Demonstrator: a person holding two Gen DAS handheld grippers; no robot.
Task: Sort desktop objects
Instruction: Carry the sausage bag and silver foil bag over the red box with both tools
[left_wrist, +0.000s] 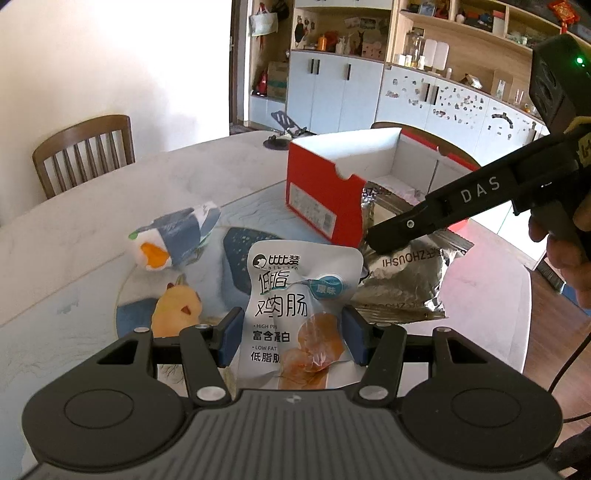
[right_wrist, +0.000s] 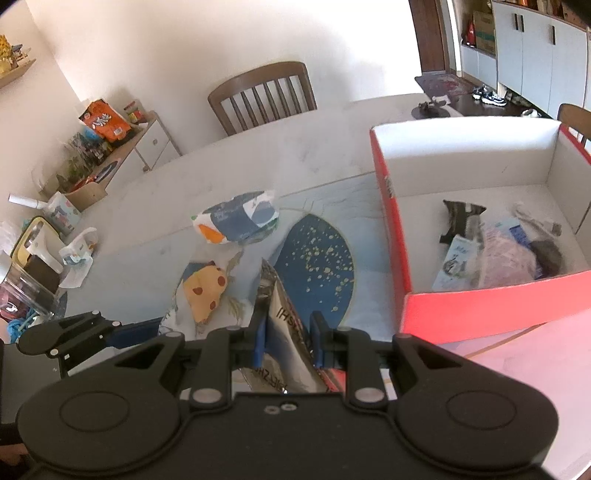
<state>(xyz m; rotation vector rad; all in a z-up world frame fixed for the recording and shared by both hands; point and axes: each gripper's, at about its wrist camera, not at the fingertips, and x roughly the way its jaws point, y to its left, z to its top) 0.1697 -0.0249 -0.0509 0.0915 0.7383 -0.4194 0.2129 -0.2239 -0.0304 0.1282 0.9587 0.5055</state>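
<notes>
Snack packets fill both my grippers. Nearest, my left gripper (left_wrist: 291, 338) has its blue pads pressed on the sides of a white sausage pouch (left_wrist: 295, 314), lifted above the table (left_wrist: 74, 236). My right gripper (right_wrist: 288, 341) is clamped narrow on a silver foil packet (right_wrist: 284, 332), held edge-up. Below on the table lie a yellow cloth toy (right_wrist: 205, 291) and, farther, a blue-and-white tissue pack (right_wrist: 236, 218). Far right stands an open red box (right_wrist: 480, 314) with several packets inside.
</notes>
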